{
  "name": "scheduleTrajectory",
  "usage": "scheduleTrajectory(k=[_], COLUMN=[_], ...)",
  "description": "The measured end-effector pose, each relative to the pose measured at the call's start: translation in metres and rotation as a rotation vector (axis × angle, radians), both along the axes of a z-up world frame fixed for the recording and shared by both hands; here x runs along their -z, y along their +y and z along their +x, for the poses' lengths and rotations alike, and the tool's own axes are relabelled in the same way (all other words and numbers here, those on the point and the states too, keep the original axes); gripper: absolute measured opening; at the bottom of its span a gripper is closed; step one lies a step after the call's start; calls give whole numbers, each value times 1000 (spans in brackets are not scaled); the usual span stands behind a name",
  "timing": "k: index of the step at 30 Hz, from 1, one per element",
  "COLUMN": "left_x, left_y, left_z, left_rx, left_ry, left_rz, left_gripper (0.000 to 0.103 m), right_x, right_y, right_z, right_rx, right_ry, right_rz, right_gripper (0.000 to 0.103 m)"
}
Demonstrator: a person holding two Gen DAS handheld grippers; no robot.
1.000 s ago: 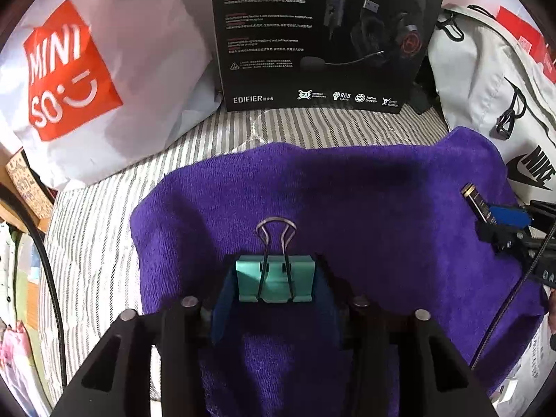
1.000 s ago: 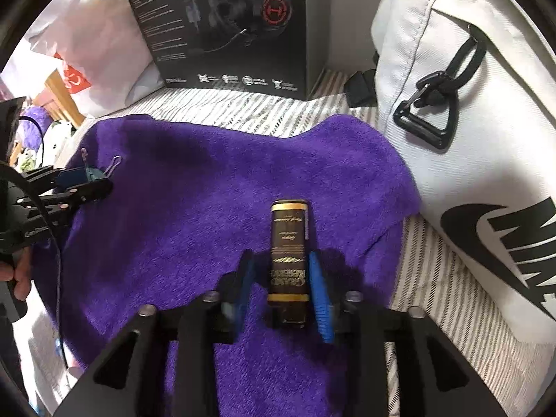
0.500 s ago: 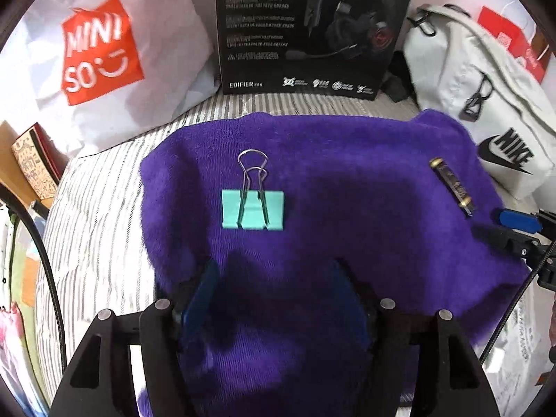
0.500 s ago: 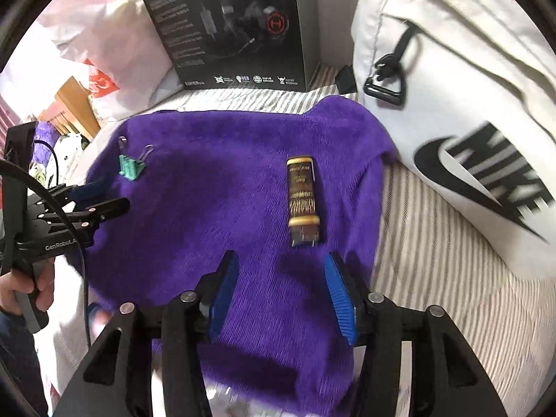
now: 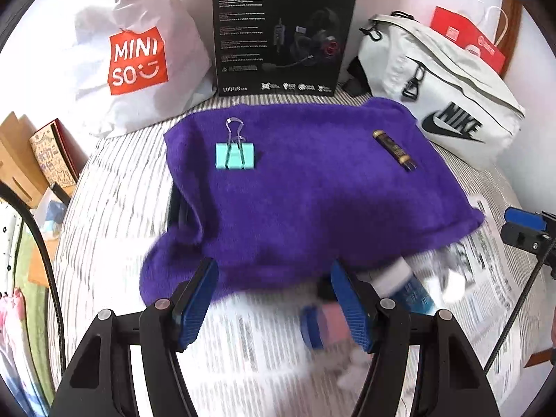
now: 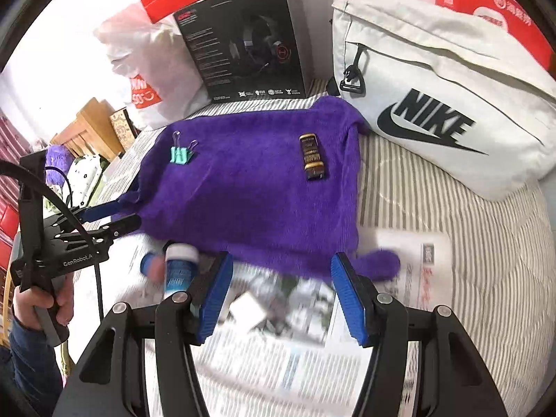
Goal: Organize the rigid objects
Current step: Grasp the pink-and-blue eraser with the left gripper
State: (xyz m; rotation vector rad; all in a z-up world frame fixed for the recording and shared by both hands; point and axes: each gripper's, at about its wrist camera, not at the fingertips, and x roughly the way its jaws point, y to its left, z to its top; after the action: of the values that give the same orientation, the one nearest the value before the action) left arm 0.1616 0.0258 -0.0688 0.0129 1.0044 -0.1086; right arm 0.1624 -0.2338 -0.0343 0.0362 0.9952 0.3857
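A teal binder clip point(image 5: 235, 154) lies on the left part of a purple towel point(image 5: 312, 187); it also shows in the right wrist view point(image 6: 181, 154). A brown and gold bar point(image 5: 394, 150) lies on the towel's right part, and shows in the right wrist view point(image 6: 312, 156). My left gripper point(image 5: 274, 299) is open and empty, over the towel's near edge. My right gripper point(image 6: 281, 292) is open and empty, near the towel's front edge point(image 6: 264, 243). A blue tube with a white cap point(image 6: 179, 269) and a pink, blue-capped item point(image 5: 321, 323) lie blurred on newspaper.
A black headset box point(image 5: 281, 31) stands behind the towel. A white Miniso bag point(image 5: 139, 52) is at back left, a white Nike bag point(image 5: 444, 104) at back right. Newspaper point(image 6: 288, 354) covers the striped bedding in front. The left gripper shows in the right wrist view point(image 6: 114, 217).
Both grippers let go of their objects and pulled back toward me. The clip and the bar now lie on the towel. The newspaper and the tubes have come into view.
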Motion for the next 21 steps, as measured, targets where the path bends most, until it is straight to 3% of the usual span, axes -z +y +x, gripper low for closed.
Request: scheduleTrajectory(k=[13, 19, 21], left_x=[33, 49, 50], left_y=[-25, -33, -29], left_z=[-29, -25, -27], left_rx=[11, -18, -30], left_ry=[73, 85, 68], left_rz=[-11, 67, 43], left_gripper=[66, 66, 66], right_x=[10, 21, 26], right_y=[-24, -33, -34], right_z=[-53, -60, -61], right_rx=[62, 78, 79], right_ry=[17, 42, 54], right_rz=[20, 28, 27], right_gripper=[60, 61, 61])
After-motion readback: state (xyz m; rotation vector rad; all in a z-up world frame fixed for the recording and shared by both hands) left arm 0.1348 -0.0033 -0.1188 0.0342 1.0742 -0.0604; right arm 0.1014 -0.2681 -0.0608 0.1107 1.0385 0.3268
